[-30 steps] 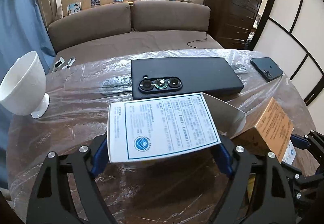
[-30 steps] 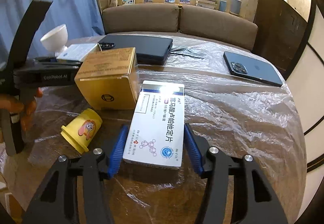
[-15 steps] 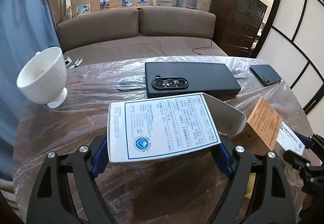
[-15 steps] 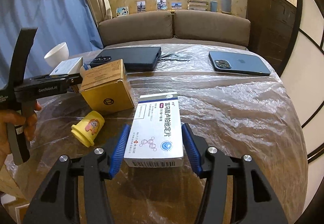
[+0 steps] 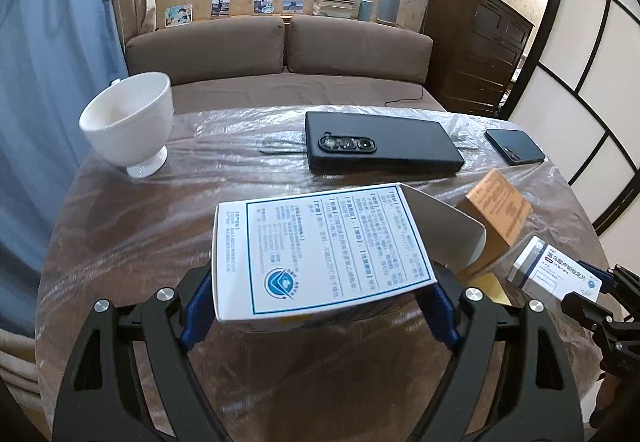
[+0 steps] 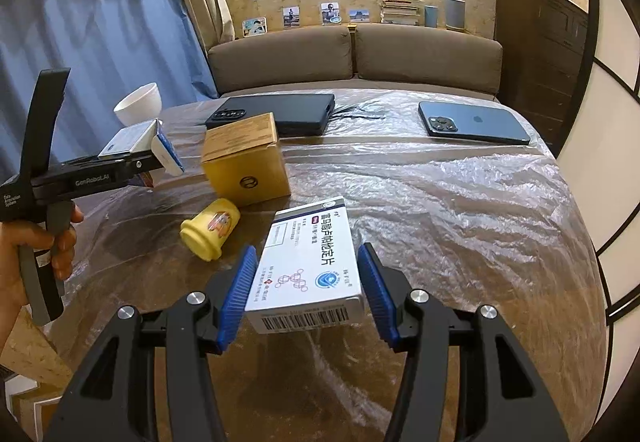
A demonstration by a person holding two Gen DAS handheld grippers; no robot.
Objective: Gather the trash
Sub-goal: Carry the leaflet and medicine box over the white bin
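My left gripper [image 5: 318, 306] is shut on a white medicine box with blue print [image 5: 320, 254]. The box's end flap hangs open, and the box is held above the plastic-covered round table [image 5: 240, 182]. My right gripper [image 6: 306, 286] is shut on a second white medicine box with a barcode [image 6: 310, 266], also off the table. That gripper [image 5: 592, 290] and its box [image 5: 556, 274] show at the right edge of the left wrist view. A brown cardboard box [image 6: 246, 158] and a tipped yellow cup [image 6: 210, 228] lie on the table between the two grippers.
A white footed cup [image 5: 128, 122] stands at the far left. A black phone [image 5: 380, 146] and a blue phone [image 6: 474, 122] lie at the back. A person's hand [image 6: 24, 242] grips the left tool's handle. A brown sofa [image 5: 280, 46] stands beyond the table.
Both grippers have drawn back and slightly up with their boxes held fast. More of the table shows, and the white cup has slid toward the middle of the left wrist view.
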